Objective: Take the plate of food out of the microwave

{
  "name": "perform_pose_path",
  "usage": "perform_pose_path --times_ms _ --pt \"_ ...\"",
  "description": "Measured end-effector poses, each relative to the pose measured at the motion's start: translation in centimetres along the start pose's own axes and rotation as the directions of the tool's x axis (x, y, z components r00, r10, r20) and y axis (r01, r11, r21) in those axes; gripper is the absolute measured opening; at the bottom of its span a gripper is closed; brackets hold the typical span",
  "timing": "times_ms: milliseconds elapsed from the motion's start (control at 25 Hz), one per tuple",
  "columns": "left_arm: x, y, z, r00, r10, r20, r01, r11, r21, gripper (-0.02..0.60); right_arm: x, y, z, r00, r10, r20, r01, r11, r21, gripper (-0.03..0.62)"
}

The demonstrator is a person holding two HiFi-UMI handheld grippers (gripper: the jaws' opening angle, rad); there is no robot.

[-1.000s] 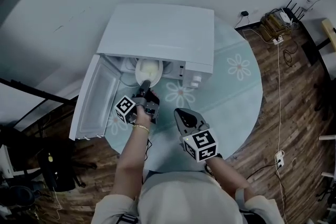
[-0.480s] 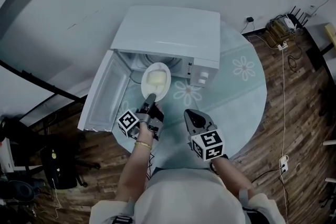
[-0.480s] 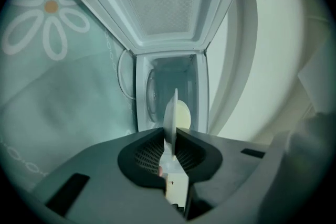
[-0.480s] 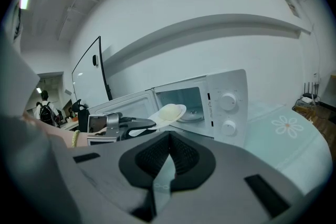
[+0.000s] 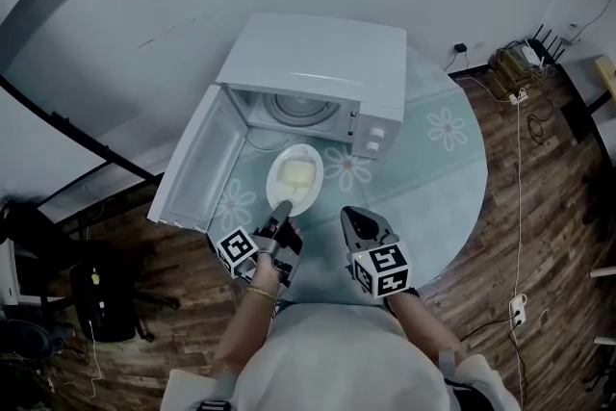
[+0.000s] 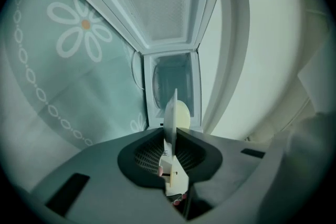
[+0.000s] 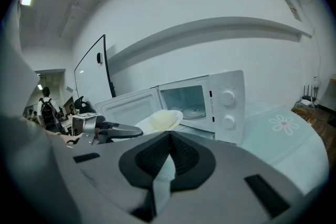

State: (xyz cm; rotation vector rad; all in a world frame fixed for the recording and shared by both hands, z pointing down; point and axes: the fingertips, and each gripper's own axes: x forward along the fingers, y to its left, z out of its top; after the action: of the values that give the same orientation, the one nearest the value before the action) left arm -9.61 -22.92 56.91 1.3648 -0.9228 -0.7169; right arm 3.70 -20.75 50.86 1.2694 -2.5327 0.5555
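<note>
Microwave (image 5: 318, 63) sitting on round table (image 5: 443, 178), door (image 5: 197, 173) standing wide open at left. Plate (image 5: 294, 180) hanging just outside the cavity, over the table, its near rim being pinched by left gripper (image 5: 282, 208); right gripper (image 5: 358, 218) hovering beside, jaws closed, empty

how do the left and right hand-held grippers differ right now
The left hand-held gripper is clamped on the rim of the plate of food. The right hand-held gripper is shut with nothing between its jaws. The left holds the plate out in front of the open microwave, while the right waits beside it, touching nothing. Both are over the table and carry a marker cube.
</note>
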Motion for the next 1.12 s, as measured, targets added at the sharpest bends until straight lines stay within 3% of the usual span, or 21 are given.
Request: perform_pose_path --times_ms 600,1120 --pt "-5.0 0.1 -3.0 0.999 -0.035 -0.033 0.035 0.999 -0.014 0.057 -1.3 0.3 -1.3 1.0 -0.002 -0.003 0.002 1.0 -0.006 0.006" --pt "-4.5 -0.7 -3.7 0.996 -0.07 -0.057 0.069 0.997 -0.018 0.058 -0.7 0.0 -0.5 1.0 -0.018 0.008 0.019 1.0 -0.017 0.006"
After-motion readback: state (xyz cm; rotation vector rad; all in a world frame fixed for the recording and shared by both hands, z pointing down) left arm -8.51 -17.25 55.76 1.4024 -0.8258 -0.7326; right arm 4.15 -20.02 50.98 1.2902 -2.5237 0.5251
